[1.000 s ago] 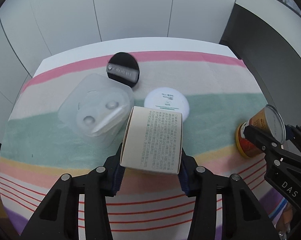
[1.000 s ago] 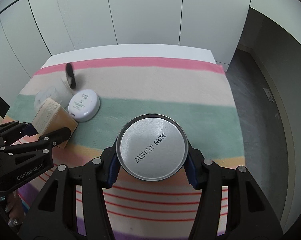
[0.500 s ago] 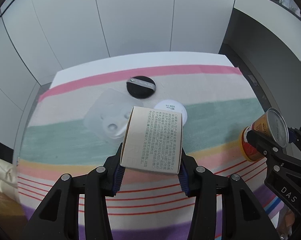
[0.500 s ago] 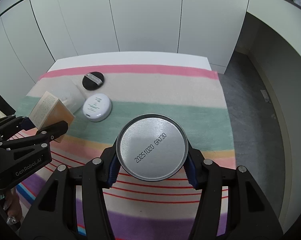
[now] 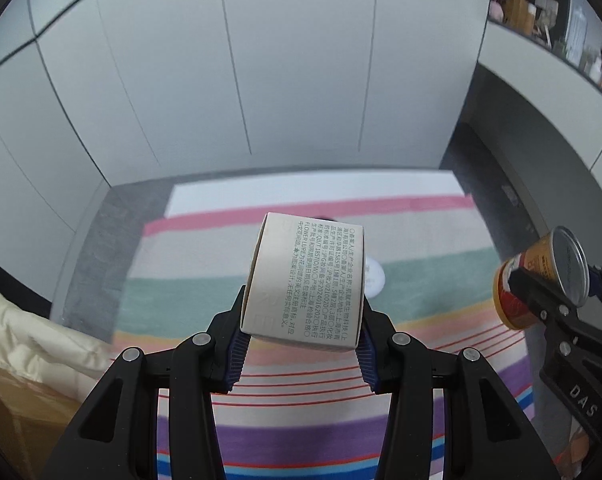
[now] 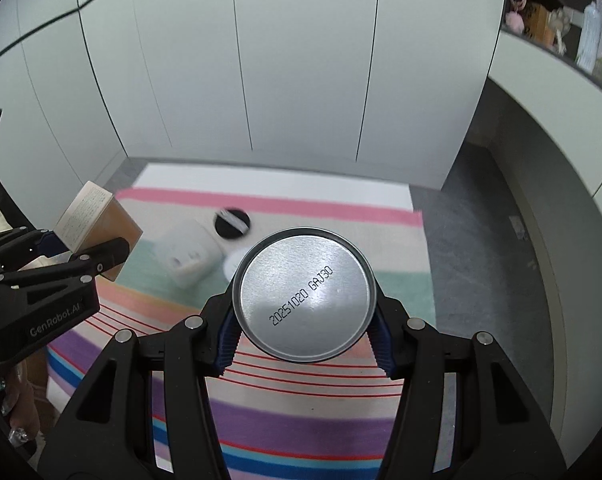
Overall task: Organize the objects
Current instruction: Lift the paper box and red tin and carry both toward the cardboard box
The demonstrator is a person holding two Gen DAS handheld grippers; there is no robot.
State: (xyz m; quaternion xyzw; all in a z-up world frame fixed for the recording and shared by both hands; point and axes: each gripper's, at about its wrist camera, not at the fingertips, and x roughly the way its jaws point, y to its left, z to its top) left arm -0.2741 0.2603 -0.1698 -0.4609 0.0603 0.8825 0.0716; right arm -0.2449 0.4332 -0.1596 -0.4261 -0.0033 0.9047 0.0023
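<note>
My left gripper (image 5: 301,338) clamps the printed carton (image 5: 307,280); my right gripper (image 6: 303,338) clamps the tin can (image 6: 303,294), both above the striped cloth (image 6: 261,420).

The left gripper (image 5: 301,344) holds a box (image 5: 307,280) above the near part of the surface (image 6: 341,216). To its right, the right gripper (image 6: 301,340) holds a can (image 6: 303,294), also off the surface. On the far half lie a clear tray (image 6: 191,254) at left, a round puff (image 6: 232,222) just behind it to the right, and a round case (image 5: 373,280) near the tray's right side, partly hidden behind the held things.
</note>
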